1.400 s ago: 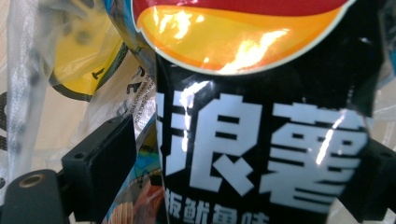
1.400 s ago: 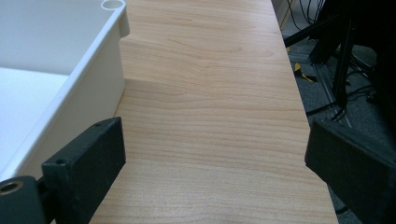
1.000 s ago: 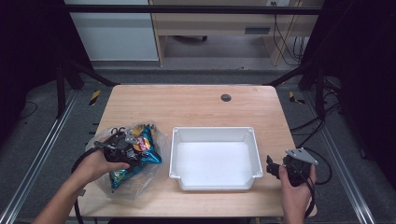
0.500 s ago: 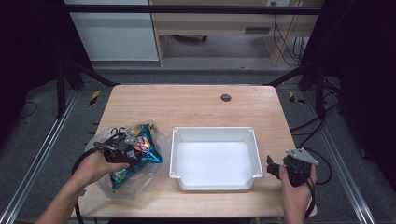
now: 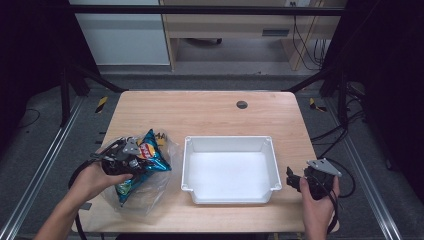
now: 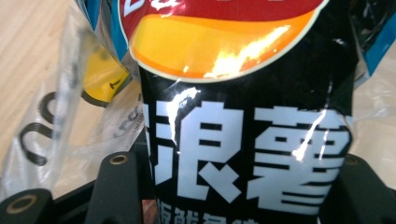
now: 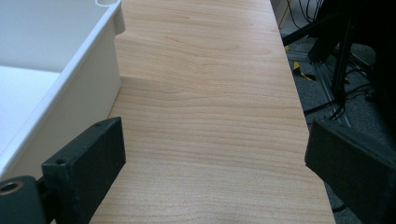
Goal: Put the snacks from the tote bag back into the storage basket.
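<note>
Left gripper (image 5: 131, 159), lower left of the high view, jaws closed on a chip bag (image 6: 243, 116) inside a clear plastic bag (image 5: 150, 192); the slick foil may slip. Right gripper (image 7: 212, 172) gapes empty beside the white tray (image 5: 230, 145).

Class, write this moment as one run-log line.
left gripper: shut on chip bag, over clear plastic bag | right gripper: open, idle beside white tray | tray: empty

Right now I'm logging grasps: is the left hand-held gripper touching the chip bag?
Touching. In the left gripper view the chip bag sits between the two black jaws of the left hand-held gripper, pressed against both.
</note>
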The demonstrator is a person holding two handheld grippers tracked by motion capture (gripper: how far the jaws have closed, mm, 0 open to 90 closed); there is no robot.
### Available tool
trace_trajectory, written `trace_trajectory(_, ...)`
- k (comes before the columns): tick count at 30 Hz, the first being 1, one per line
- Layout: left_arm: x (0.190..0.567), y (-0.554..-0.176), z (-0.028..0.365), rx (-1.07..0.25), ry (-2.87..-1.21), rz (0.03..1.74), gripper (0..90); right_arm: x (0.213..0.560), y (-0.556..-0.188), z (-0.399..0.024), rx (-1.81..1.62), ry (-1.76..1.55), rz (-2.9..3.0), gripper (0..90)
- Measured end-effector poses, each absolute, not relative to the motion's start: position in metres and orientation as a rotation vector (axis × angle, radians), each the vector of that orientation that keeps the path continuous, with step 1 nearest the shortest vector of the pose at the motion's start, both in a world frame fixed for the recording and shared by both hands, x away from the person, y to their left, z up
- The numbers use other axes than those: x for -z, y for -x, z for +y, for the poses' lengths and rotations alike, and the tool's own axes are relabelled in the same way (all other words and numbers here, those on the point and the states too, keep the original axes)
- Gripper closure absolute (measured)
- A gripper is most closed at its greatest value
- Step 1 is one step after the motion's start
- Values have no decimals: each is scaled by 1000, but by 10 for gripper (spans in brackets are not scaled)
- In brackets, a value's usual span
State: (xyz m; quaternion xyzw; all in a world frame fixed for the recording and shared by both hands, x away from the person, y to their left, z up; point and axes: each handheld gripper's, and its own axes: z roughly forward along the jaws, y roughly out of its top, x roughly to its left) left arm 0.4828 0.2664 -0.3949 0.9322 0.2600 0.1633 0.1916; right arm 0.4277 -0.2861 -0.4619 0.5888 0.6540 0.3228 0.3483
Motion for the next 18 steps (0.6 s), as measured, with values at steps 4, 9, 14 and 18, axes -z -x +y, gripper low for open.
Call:
trace_trajectory(4,388,-477,267,-481,-2621,717,442,462,-427,-286,-838,-1524,1693,56)
trace_trajectory(9,381,-471,269,-500,-2609,709,445,462,-427,-287,-839,-1525,1692,55)
trace_trajectory(14,370,-465,269,-522,-2597,691,446,462,-427,-286,-838,-1524,1691,56)
trace_trajectory(18,363,-462,269,-538,-2600,682,446,462,-427,-287,-837,-1526,1693,56)
